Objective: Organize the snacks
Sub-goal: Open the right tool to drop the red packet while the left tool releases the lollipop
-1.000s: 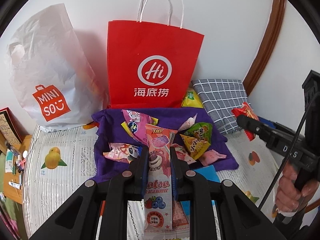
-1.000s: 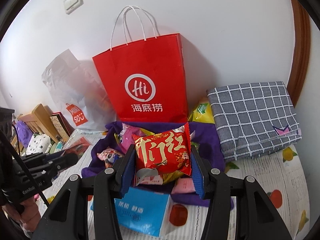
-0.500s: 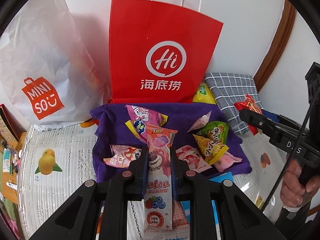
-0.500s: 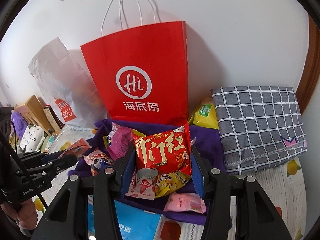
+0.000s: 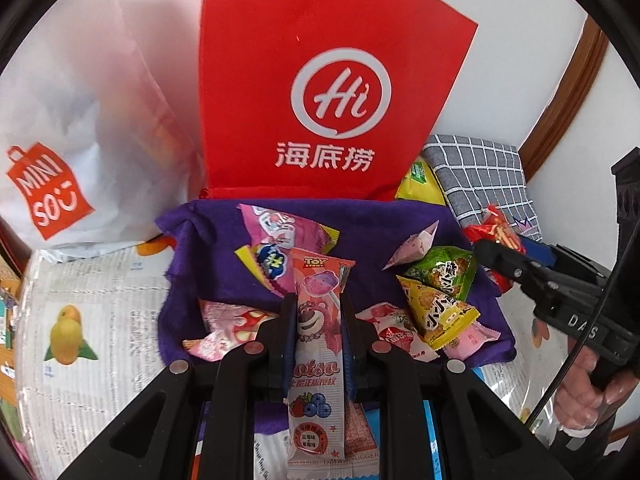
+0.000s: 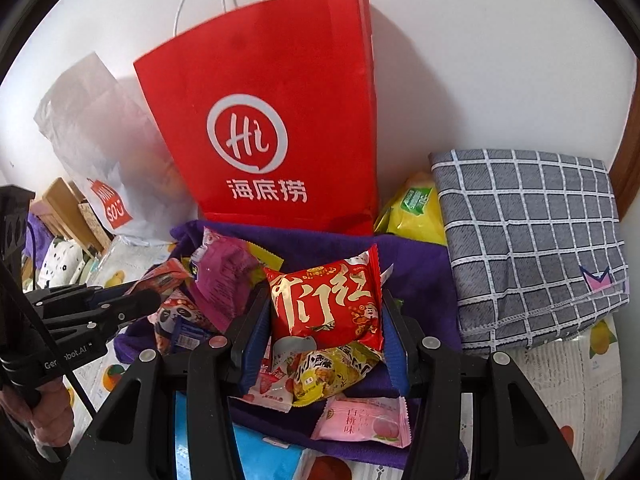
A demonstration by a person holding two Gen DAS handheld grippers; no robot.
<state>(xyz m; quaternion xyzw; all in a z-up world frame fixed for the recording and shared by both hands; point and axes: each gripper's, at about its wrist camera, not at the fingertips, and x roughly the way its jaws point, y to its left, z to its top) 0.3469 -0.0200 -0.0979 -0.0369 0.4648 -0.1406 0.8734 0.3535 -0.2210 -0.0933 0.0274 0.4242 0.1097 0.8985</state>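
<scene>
I am bringing both tools down closer to the red paper bag (image 5: 320, 92) at twelve o'clock, above the purple cloth (image 5: 208, 264), my right tool (image 6: 326, 322) gripping the red snack packet (image 6: 326, 304), my left tool (image 5: 319, 326) clenched on the pink lollipop packet (image 5: 316, 320), so bagging looks next.

Both views are brightly and evenly lit; soft shadows are cast on the wall (image 6: 460, 60), edges are bent and vignetted

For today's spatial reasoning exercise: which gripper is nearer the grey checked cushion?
Right. The right gripper, holding a red snack packet, sits just left of the grey checked cushion. The left gripper is further left, over the purple cloth.
</scene>
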